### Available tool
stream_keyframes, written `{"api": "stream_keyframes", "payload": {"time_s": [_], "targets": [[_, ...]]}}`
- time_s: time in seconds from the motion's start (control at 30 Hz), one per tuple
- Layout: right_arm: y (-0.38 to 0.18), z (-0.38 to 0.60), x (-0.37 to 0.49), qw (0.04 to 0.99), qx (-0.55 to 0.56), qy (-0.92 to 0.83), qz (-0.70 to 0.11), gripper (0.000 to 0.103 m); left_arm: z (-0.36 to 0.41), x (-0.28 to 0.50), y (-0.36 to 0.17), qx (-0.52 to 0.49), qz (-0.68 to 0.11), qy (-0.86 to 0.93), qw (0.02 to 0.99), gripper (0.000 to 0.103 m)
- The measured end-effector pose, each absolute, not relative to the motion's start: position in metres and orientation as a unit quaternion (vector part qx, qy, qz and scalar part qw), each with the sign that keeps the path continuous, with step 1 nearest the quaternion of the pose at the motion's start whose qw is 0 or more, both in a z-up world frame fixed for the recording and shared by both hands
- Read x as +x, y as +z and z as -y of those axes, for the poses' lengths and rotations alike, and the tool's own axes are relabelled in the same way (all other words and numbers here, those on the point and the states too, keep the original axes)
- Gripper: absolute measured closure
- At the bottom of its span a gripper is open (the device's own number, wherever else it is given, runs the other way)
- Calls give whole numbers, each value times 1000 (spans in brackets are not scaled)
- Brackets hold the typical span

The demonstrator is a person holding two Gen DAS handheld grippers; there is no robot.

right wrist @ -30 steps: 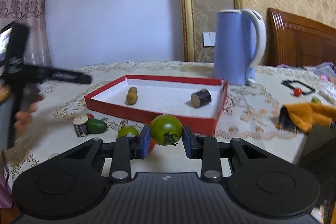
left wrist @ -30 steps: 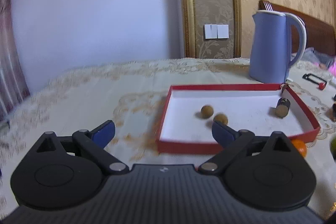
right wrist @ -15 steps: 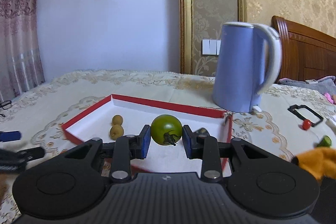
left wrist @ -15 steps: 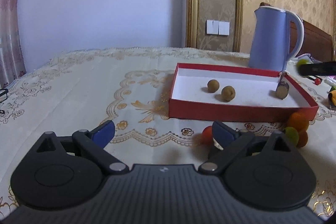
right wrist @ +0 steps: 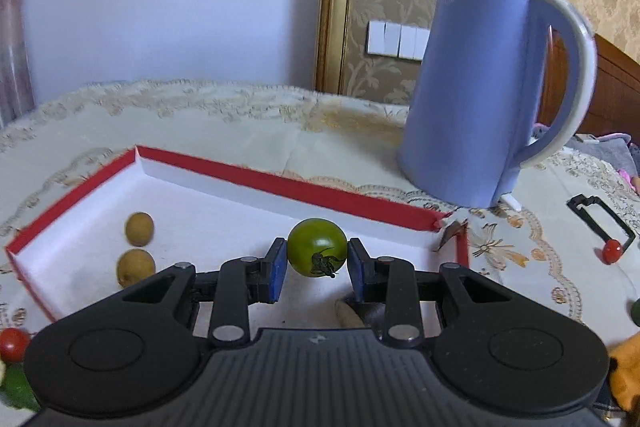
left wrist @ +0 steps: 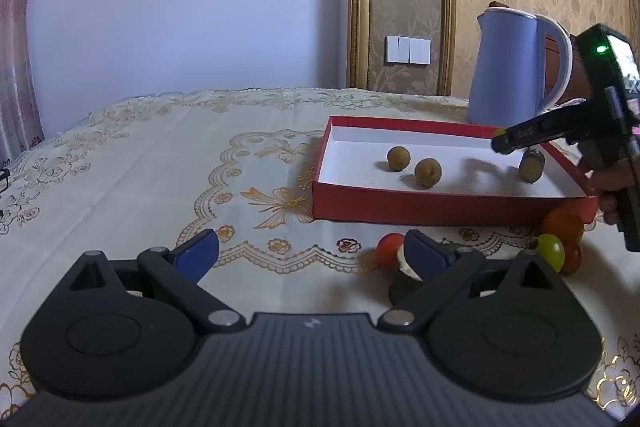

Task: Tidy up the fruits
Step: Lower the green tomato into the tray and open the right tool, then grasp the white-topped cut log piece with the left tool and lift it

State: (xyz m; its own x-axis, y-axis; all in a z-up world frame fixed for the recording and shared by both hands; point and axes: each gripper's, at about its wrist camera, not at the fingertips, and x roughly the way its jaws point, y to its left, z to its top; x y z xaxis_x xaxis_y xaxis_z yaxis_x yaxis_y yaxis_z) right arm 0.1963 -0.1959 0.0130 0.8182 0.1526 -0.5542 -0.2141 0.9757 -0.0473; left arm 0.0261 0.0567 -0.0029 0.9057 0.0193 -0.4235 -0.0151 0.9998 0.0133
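My right gripper (right wrist: 317,261) is shut on a green tomato (right wrist: 317,247) and holds it over the red box (right wrist: 280,185) with the white floor. Two brown longans (right wrist: 139,228) and a dark cut stick piece (left wrist: 531,167) lie in the box (left wrist: 400,205). My left gripper (left wrist: 310,253) is open and empty, low over the tablecloth in front of the box. The right gripper (left wrist: 560,131) shows in the left wrist view, reaching over the box's right end. A red tomato (left wrist: 390,245), an orange tomato (left wrist: 562,223) and a yellow-green tomato (left wrist: 550,247) lie in front of the box.
A blue kettle (right wrist: 488,87) stands behind the box's right corner. A black clip with a red ball (right wrist: 604,227) lies on the cloth to the right. An orange cloth (right wrist: 624,363) is at the lower right edge. A dark stick piece (left wrist: 404,285) lies by my left gripper's right finger.
My right gripper has carried the green tomato forward and now holds it over the box. My left gripper has pulled back from the box.
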Motion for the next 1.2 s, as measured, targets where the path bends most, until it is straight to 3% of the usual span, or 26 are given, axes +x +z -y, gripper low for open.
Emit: {"api": "stream_keyframes", "payload": {"time_s": [0.1,0.27,0.33,0.37,0.53,0.67,0.7,0.77,0.87,0.93,1.0,1.2], "targets": [[8,191,201,948,-63,88,-299,71,-58,25,-3,0,-215,4,977,4],[25,198,158,961,-65,94,-253,70,-57,22,-2,-1,-207,-19,978,4],[32,200,143,963,-66,101,-241,47,-50,22,-2,17,-210,-24,977,4],[35,201,135,965,-66,102,-233,41,-47,21,-3,28,-210,-23,977,4],[44,205,101,973,-94,88,-191,39,-37,16,-2,49,-216,-31,975,6],[54,236,57,984,-6,92,-150,38,-24,10,0,72,-218,-44,972,10],[54,242,46,985,13,94,-142,33,-21,10,0,79,-218,-47,972,11],[48,251,24,987,43,93,-127,25,-13,10,-1,91,-222,-50,970,19],[34,256,6,986,63,89,-130,24,-6,14,-5,98,-234,-50,966,30],[25,258,2,983,79,91,-140,24,-4,20,-7,98,-251,-53,962,48],[19,261,0,980,94,89,-150,24,-5,25,-10,92,-267,-62,957,59],[14,268,-7,979,96,86,-155,24,-11,37,-11,59,-287,-83,952,67]]}}
